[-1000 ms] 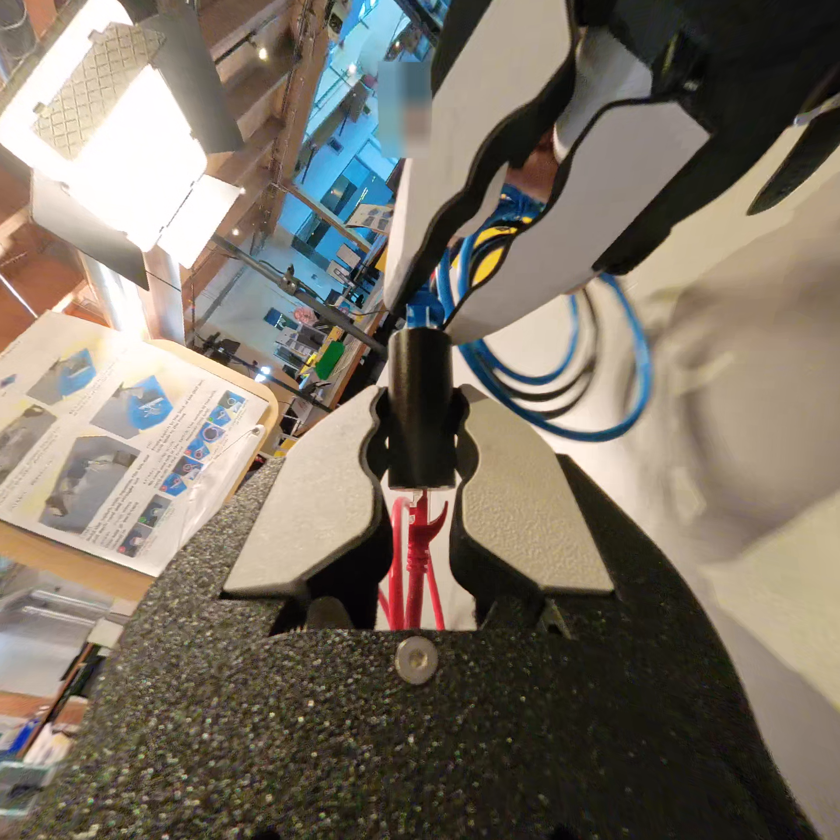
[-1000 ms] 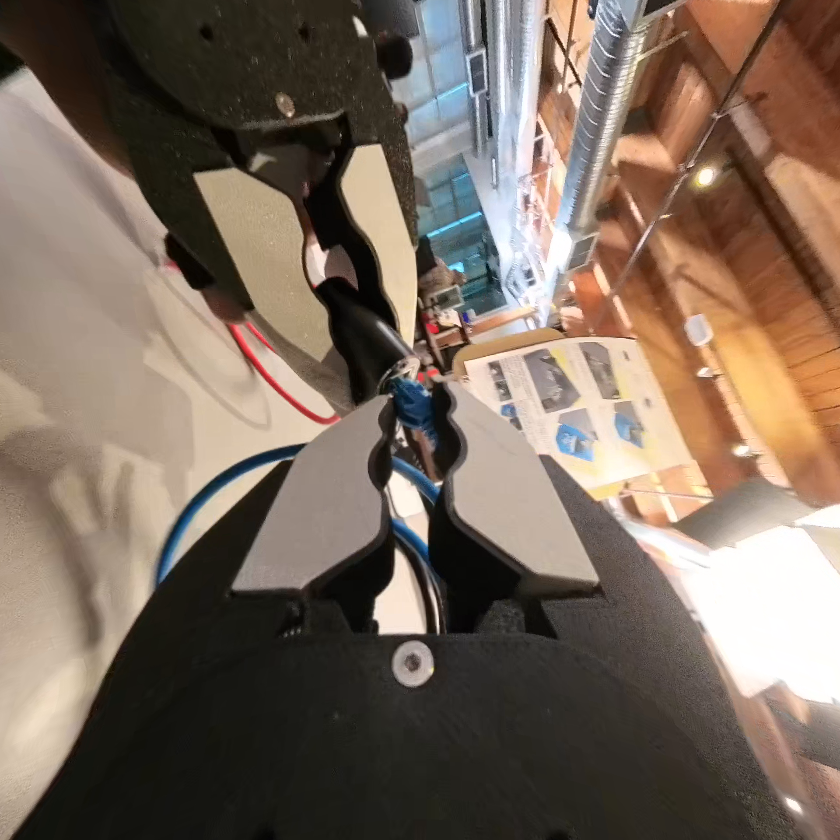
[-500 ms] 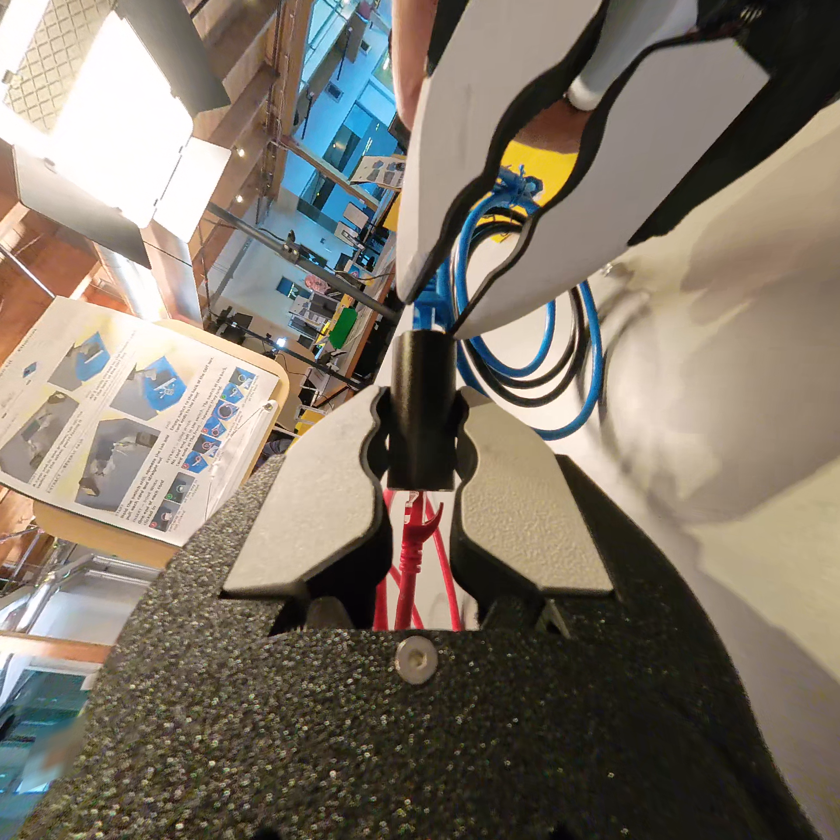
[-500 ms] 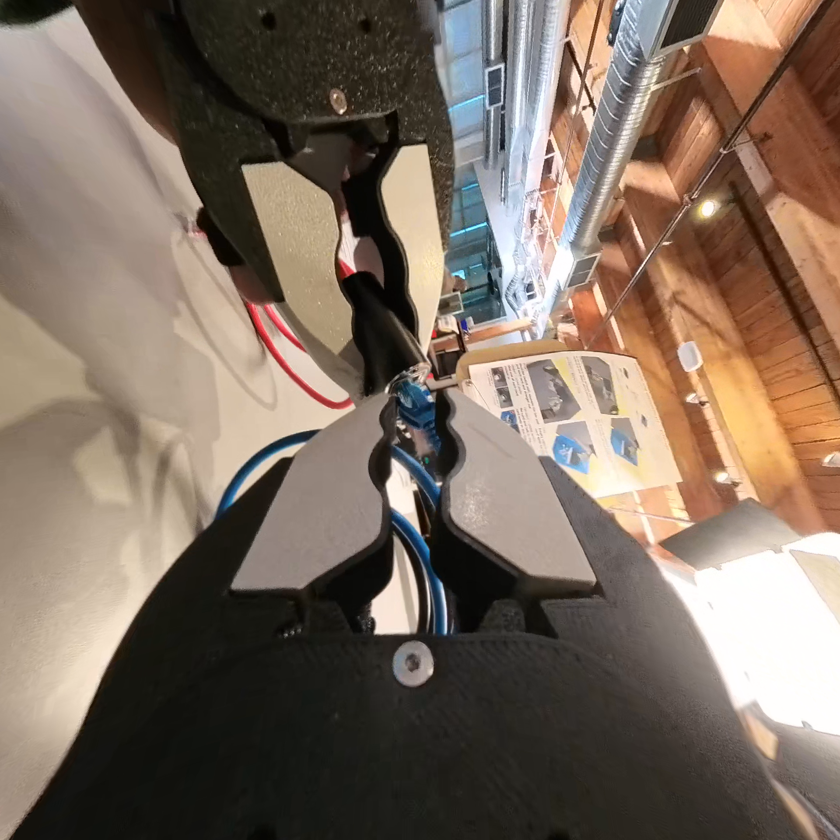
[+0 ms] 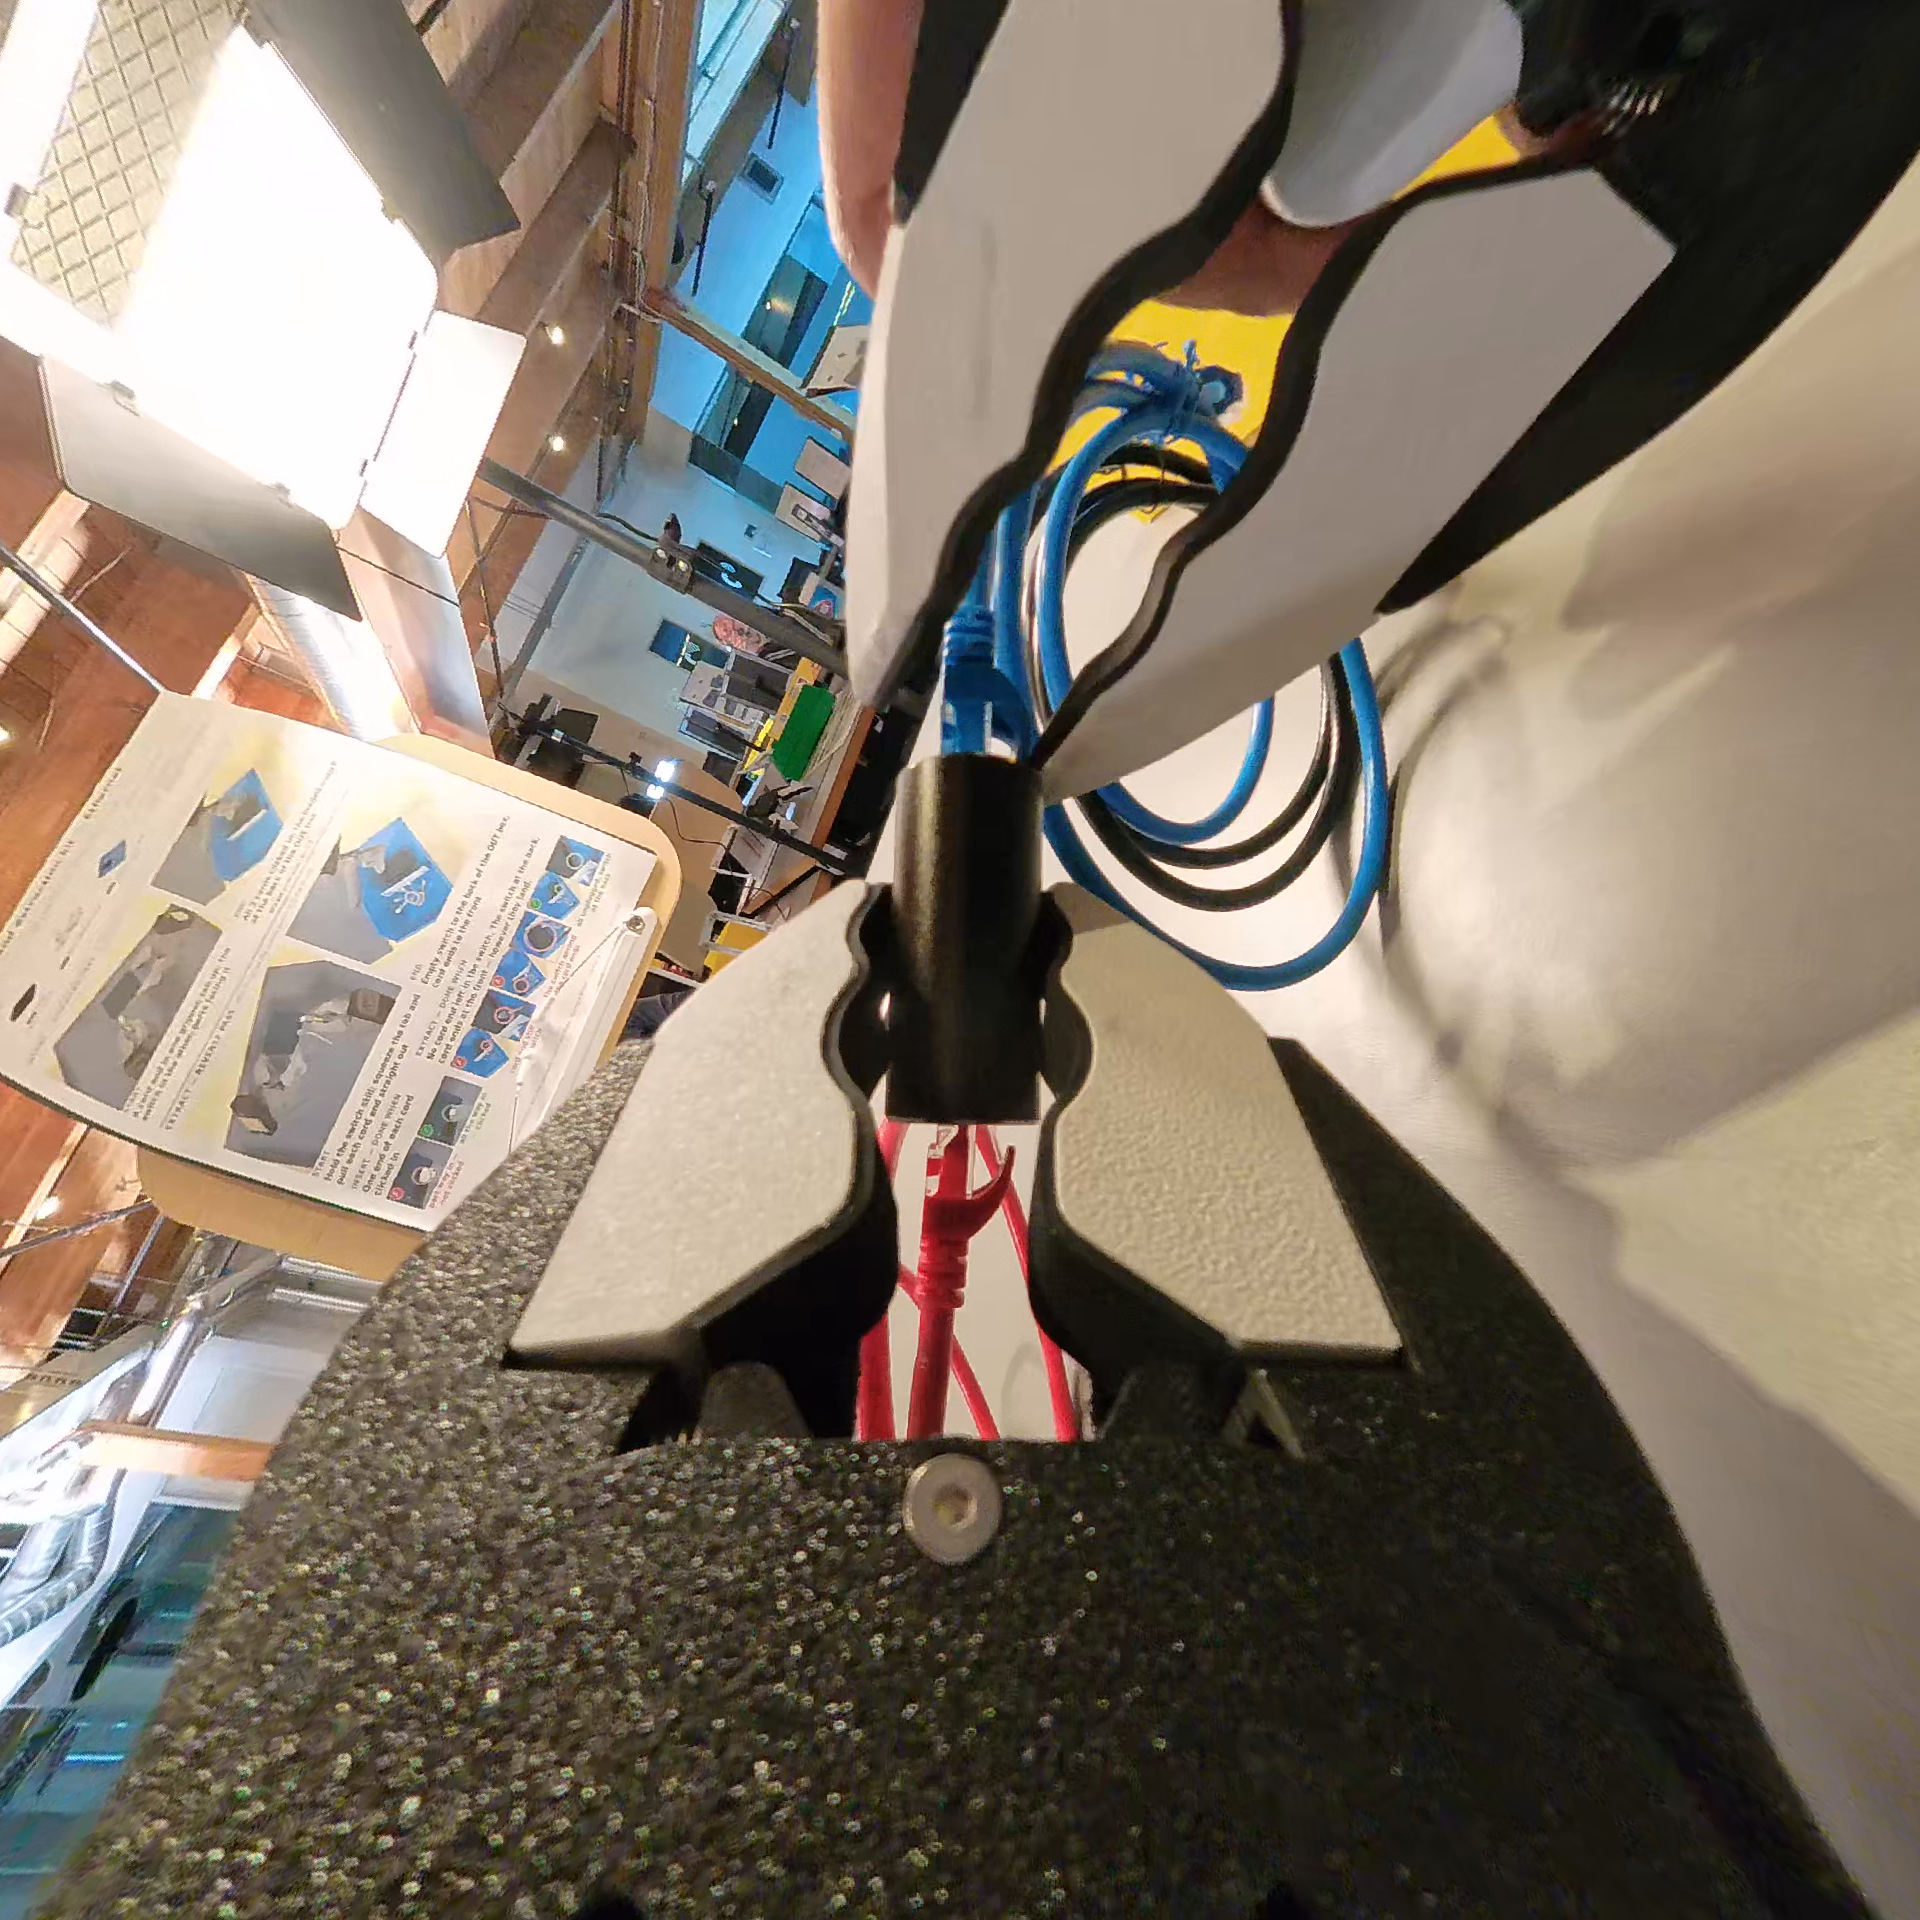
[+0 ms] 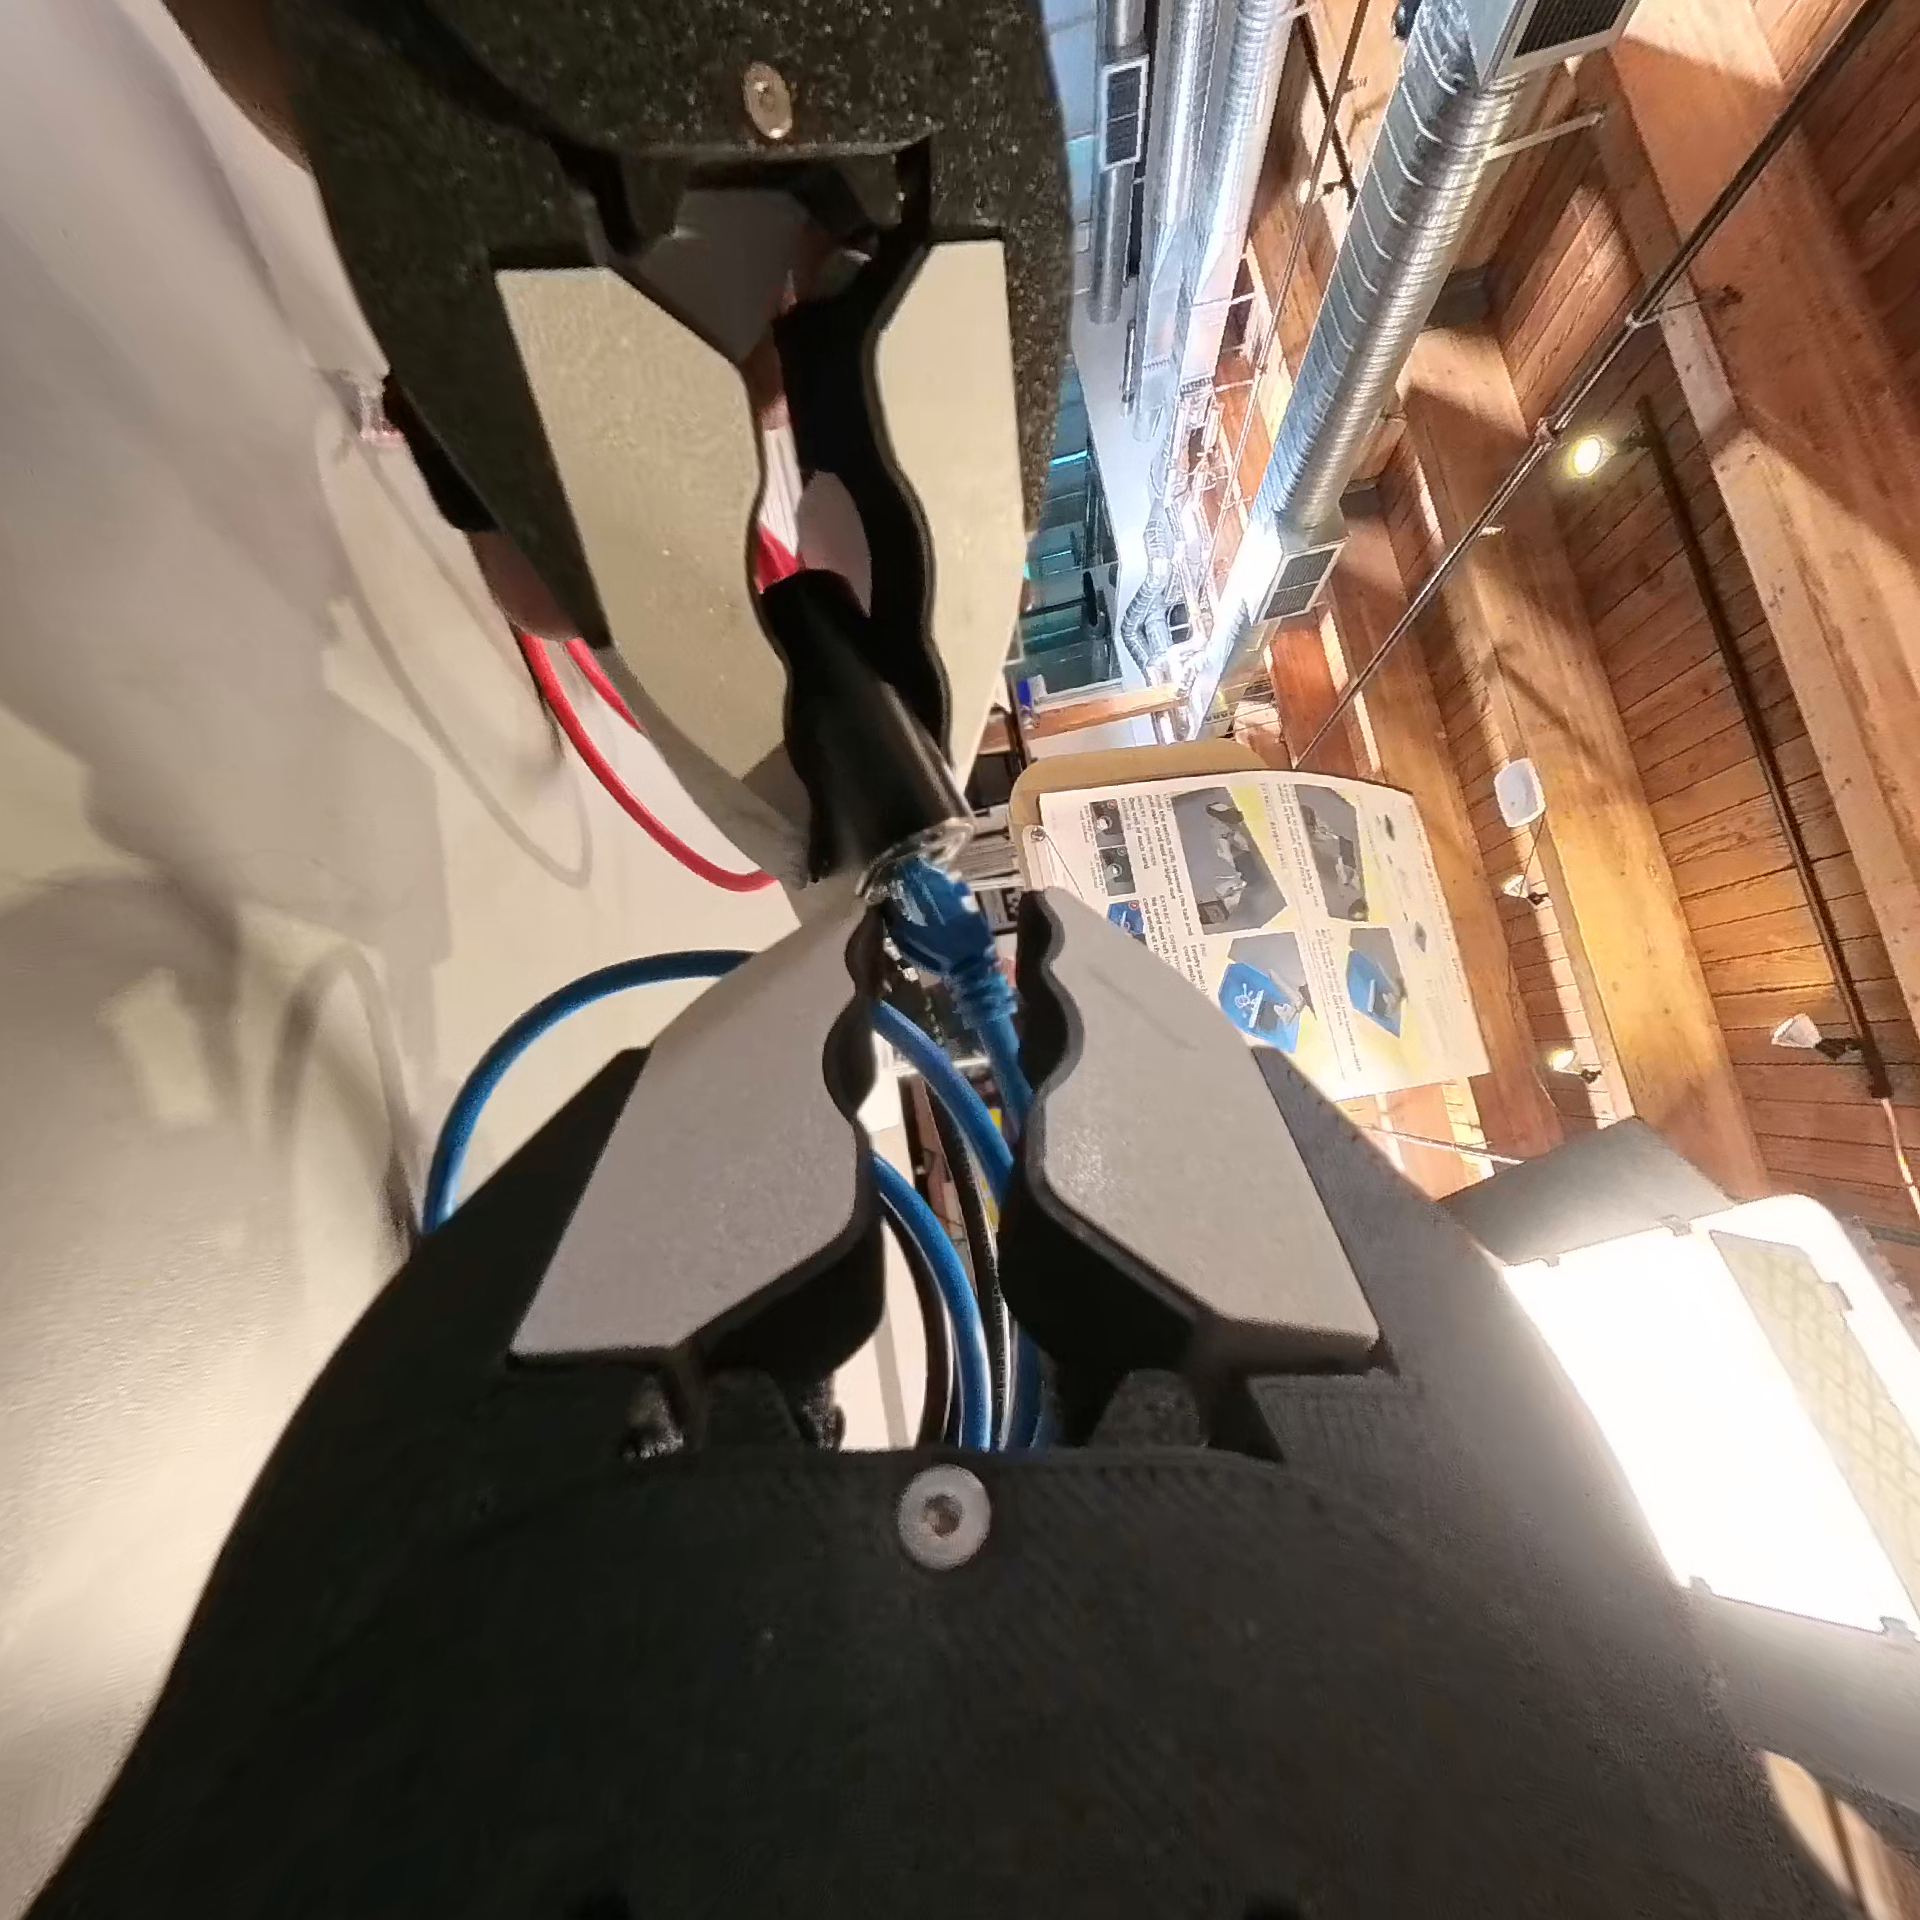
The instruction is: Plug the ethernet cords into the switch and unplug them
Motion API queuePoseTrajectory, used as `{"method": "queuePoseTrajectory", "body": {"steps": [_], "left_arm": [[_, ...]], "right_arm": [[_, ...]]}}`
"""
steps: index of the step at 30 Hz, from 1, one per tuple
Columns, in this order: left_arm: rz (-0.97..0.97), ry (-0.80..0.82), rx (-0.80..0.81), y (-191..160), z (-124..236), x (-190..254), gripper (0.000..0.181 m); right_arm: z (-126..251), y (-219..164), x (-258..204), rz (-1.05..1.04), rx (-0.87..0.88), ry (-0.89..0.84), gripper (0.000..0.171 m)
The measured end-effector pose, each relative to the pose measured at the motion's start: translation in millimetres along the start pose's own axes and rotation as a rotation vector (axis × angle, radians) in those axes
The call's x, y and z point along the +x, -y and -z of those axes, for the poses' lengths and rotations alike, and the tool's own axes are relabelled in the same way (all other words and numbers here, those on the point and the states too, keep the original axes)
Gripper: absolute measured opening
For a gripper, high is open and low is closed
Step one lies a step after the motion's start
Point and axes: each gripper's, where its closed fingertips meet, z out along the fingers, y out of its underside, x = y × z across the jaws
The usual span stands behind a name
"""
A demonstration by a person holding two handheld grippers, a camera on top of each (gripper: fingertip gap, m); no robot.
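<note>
The left tongs [image 5: 961, 997] are clamped on a small black box-shaped switch [image 5: 966, 935], which stands upright between the two grey textured pads. A red ethernet cord [image 5: 940, 1257] with its ribbed boot plugs into the near end of that switch and loops back under the tongs. At the far end a blue ethernet cord [image 5: 977, 686] goes in, plug seated at the port as far as can be told. The right tongs [image 6: 940, 935] sit spread around the blue plug, pads just beside it rather than squeezing it; the gap shows on both sides. More blue cord hangs coiled with a thin black cable [image 5: 1226, 883] behind. Everything is held up over a plain off-white counter [image 5: 1662, 935]. Further back stands a printed instruction sheet on a wooden board [image 5: 312, 987], a bright studio light panel [image 5: 239, 301], silver ceiling ducts [image 6: 1382, 291] and wood-plank walls [image 6: 1714, 623].
</note>
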Motion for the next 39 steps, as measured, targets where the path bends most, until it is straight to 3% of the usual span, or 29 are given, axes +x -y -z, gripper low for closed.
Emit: {"method": "queuePoseTrajectory", "body": {"steps": [6, 21, 39], "left_arm": [[0.005, 0.010, 0.009, 1.0, 1.1, -0.7, 0.026], [0.024, 0.030, 0.021, 0.3, 2.6, -5.6, 0.026], [0.028, 0.012, 0.038, 3.1, 2.3, -0.1, 0.026]], "right_arm": [[-0.2, 2.5, 0.2, 0.038, -0.006, -0.008, 0.018], [6.5, 8.9, 8.6, -0.149, 0.108, 0.018, 0.022], [3.4, 6.7, 0.6, -0.019, 0.046, 0.048, 0.016]]}}
